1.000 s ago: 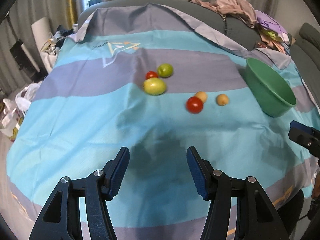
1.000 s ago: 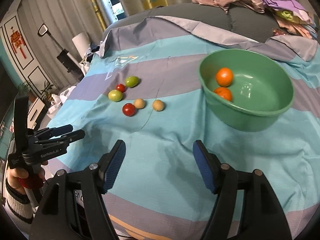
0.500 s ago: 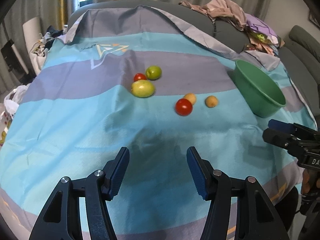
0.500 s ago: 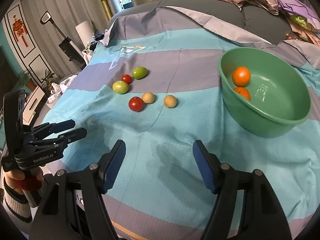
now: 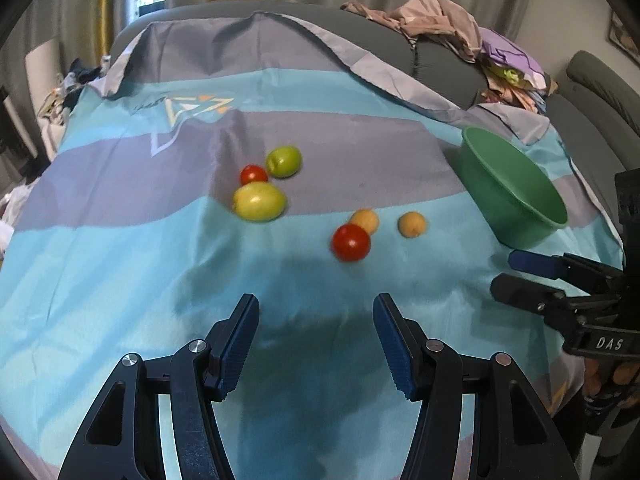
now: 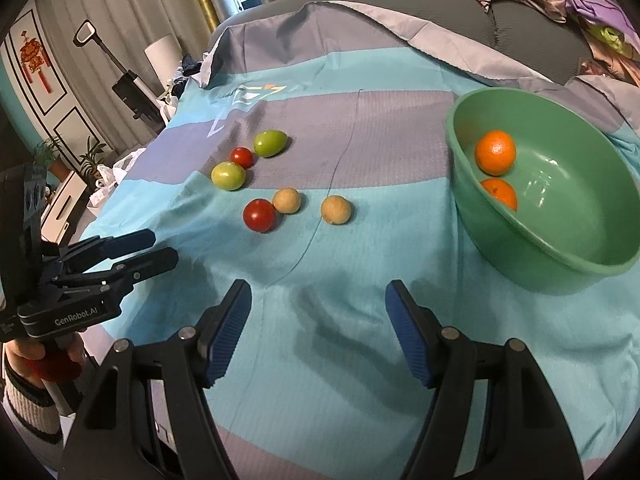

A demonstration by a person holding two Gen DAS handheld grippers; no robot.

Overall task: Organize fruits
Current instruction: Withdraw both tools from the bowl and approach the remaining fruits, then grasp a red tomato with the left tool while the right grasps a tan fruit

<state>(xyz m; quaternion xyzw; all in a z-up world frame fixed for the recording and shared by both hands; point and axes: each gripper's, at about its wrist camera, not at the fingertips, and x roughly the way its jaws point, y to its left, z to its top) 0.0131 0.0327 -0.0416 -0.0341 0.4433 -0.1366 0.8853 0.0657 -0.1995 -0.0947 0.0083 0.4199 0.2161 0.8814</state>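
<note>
Both sets of fingers are spread and empty. Left gripper [image 5: 316, 338] hovers over the striped cloth [image 5: 120, 280] short of the fruit; right gripper [image 6: 318, 330] hovers nearer the green bowl [image 6: 560, 264]. Nothing pinched on either side.

Loose fruit, going out from the left fingers [image 5: 236, 344]:
- big red tomato [image 5: 351, 242], nearest, touching or nearly touching a tan fruit [image 5: 365, 221] behind it
- second tan fruit [image 5: 412, 224] on its own, a little toward the bowl
- yellow-green fruit [image 5: 259, 201], small red tomato [image 5: 253, 175] and green fruit [image 5: 283, 161] bunched further back

Bowl already holds two oranges [image 6: 495, 152], so my read is the job is to move the rest in; six still out.

How I'd do the pick:
- Right gripper takes the lone tan fruit first. Clear on all sides, shortest carry to the bowl.
- Left takes the big red tomato. Come in from the near side, one finger on each flank, so the tan neighbour isn't knocked.
- Round fruit on loose cloth will likely roll. Drop low, centre it between the pads, then close.
- Tomatoes probably soft: close just enough to hold.
- Cloth is wrinkled and draped; keep fingertips off it so it doesn't drag and shift the cluster.
- Release low inside the bowl, away from the oranges.
</note>
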